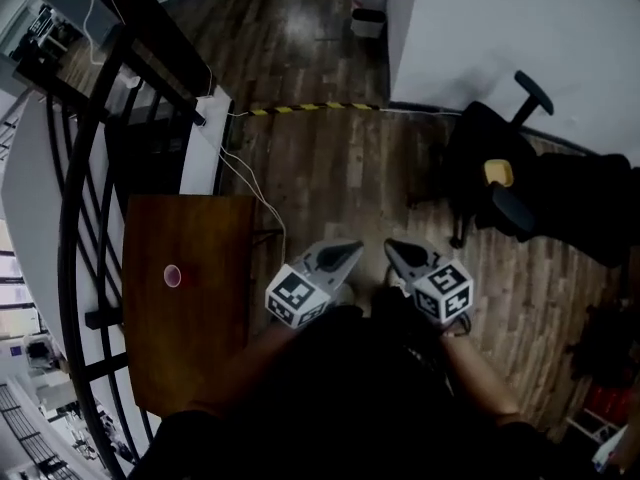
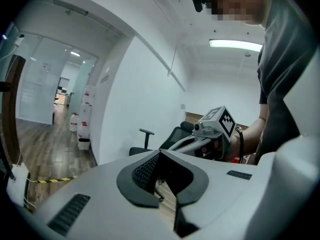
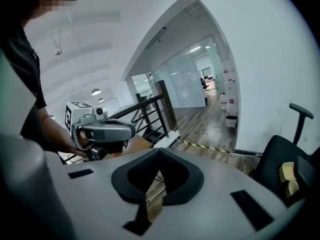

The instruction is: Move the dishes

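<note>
Closest in, at the lower middle of the head view, the person holds both tools tight against the body. The grey left gripper (image 1: 345, 254) and the grey right gripper (image 1: 398, 252) point forward side by side, near each other but apart. Each gripper's own view shows its dark ribbed pads pressed tip to tip with nothing between them (only floor shows through the gap behind the tips), so both are clenched on air.

A little further, at the left of the frame, stands a dark brown wooden table (image 1: 200, 328). A small red cup (image 1: 172, 276) sits on it, well apart from either gripper. It is the only dish-like thing I can find, and no plates or bowls show anywhere. A black metal railing (image 1: 75, 168) curves past the table's far side.

Further off, at the right, a black swivel office chair (image 1: 475, 158) sits on the wooden plank floor (image 1: 340, 168). A strip of yellow-and-black striped tape (image 1: 310, 108) lies beyond it.

By my reckoning the moving has not started: nothing is gripped, and reaching, grasping and carrying are all left to do.
</note>
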The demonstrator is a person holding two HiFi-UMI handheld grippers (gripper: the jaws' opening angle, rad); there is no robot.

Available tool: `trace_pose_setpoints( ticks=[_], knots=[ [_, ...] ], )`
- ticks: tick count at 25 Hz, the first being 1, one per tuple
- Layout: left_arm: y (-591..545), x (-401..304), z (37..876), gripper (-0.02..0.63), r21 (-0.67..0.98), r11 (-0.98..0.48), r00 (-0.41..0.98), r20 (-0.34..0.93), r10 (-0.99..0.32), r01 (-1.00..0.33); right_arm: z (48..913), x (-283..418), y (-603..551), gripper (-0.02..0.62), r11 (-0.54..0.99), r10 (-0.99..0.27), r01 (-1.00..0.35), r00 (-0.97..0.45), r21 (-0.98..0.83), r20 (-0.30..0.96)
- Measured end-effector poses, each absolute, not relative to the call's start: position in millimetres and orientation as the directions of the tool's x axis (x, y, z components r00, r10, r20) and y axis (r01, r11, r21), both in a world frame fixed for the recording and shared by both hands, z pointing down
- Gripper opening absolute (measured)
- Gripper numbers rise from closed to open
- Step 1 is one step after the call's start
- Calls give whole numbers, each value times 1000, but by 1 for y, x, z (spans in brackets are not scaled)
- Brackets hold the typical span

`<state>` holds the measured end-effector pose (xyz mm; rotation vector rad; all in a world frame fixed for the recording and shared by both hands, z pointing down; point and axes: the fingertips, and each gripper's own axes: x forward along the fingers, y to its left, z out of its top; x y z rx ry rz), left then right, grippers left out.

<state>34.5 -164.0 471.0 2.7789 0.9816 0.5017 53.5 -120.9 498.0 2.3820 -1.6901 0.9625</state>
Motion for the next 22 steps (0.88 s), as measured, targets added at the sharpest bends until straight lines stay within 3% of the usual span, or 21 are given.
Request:
trace_pose_setpoints(
  ticks=[11,22],
  knots=[
    [-57,69,465,-9,234,-600,550,248,797,765,494,79,-3,11,-620,-753,-735,457,-275,474],
    [89,129,458,-9,203,-506,458,241,856,839,494,122,162,11,-733,-668,-618,576,-283,472]
  ],
)
